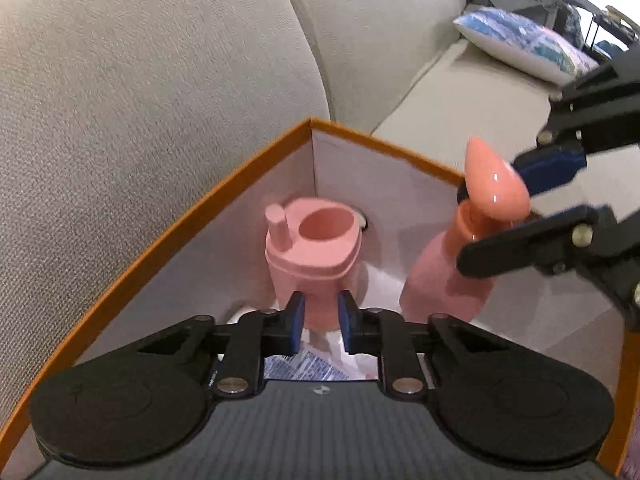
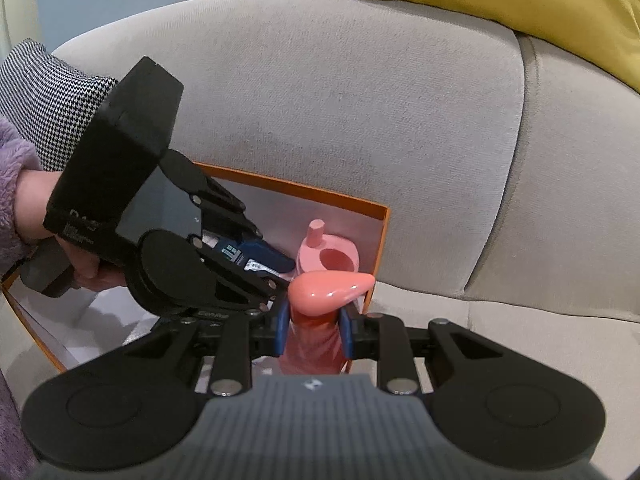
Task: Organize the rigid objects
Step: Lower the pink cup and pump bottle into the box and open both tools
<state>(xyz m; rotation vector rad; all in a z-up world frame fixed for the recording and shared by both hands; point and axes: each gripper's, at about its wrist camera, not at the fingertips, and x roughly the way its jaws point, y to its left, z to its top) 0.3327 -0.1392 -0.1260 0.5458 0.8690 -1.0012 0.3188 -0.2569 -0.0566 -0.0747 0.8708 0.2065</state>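
Nearest the left wrist camera, the left tool (image 1: pixel 321 317) reaches down into the orange-rimmed box (image 1: pixel 224 196). Its blue pads (image 1: pixel 297 316) stand close together with the lower body of the pink cup (image 1: pixel 316 248) showing between them. Whether they press on the cup or hang just in front of it cannot be told. Printed paper (image 1: pixel 300 368) lies on the box floor under the tool.

In the right wrist view, the right tool (image 2: pixel 313 330) is closed on the neck of the pink pump bottle (image 2: pixel 316 340), just under its glossy, teardrop-shaped head (image 2: pixel 330 286). The bottle is upright, and its base appears to be inside the box, just beside the cup; whether it rests on the floor is hidden. A hand (image 2: pixel 60 240) in a fuzzy purple sleeve carries the left tool.

Beyond the box, the grey sofa (image 1: pixel 140 80) backrest rises. A blue-patterned pillow (image 1: pixel 524 46) lies farther along the seat, and a mustard cushion (image 2: pixel 512 4) sits on top of the backrest.

My judgement is that the organizing is well underway. The cup stands in the far corner of the box, and the bottle is arriving or being steadied next to it. What remains is to release the bottle upright and clear both tools. No other loose rigid items are visible on the seat from here.
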